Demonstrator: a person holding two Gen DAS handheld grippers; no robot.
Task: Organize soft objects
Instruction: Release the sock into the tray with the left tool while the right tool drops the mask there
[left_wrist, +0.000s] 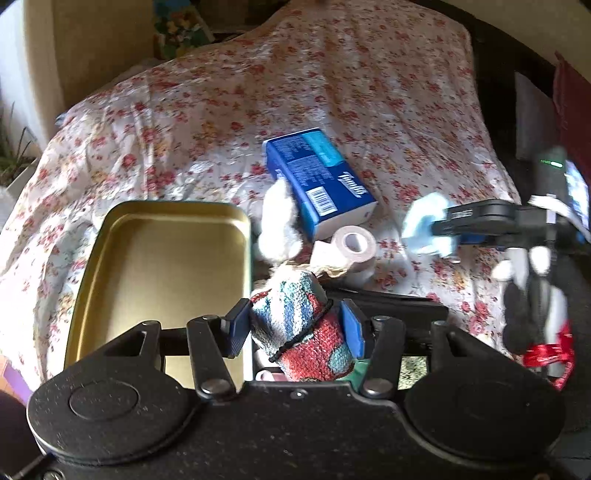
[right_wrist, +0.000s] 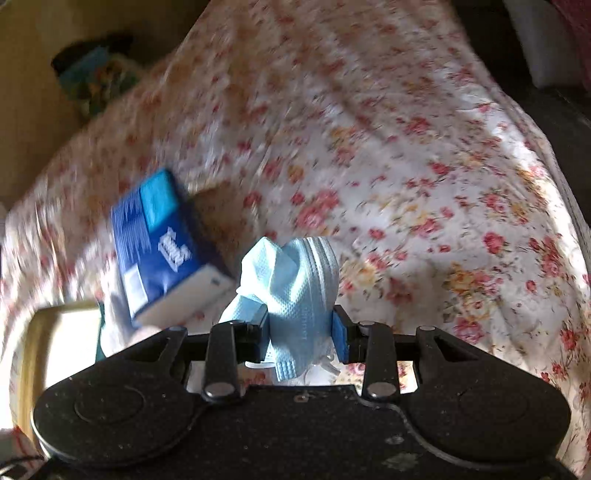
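Observation:
My left gripper (left_wrist: 295, 326) is shut on a rolled striped towel (left_wrist: 299, 325), red, blue and white, bound by a black elastic. It hangs just right of an open gold tin (left_wrist: 162, 266) on the bed. My right gripper (right_wrist: 301, 334) is shut on a crumpled light blue face mask (right_wrist: 295, 273); it also shows in the left wrist view (left_wrist: 424, 229), held above the bed at the right. A blue tissue pack (left_wrist: 317, 181) (right_wrist: 166, 243), a white fluffy item (left_wrist: 279, 225) and a pale tape roll (left_wrist: 352, 245) lie between them.
The floral bedspread (left_wrist: 332, 92) covers the whole bed. A black flat object (left_wrist: 388, 299) lies under the towel. A black and white plush with red ribbon (left_wrist: 532, 314) hangs at the right. A wall and a planter stand at the left.

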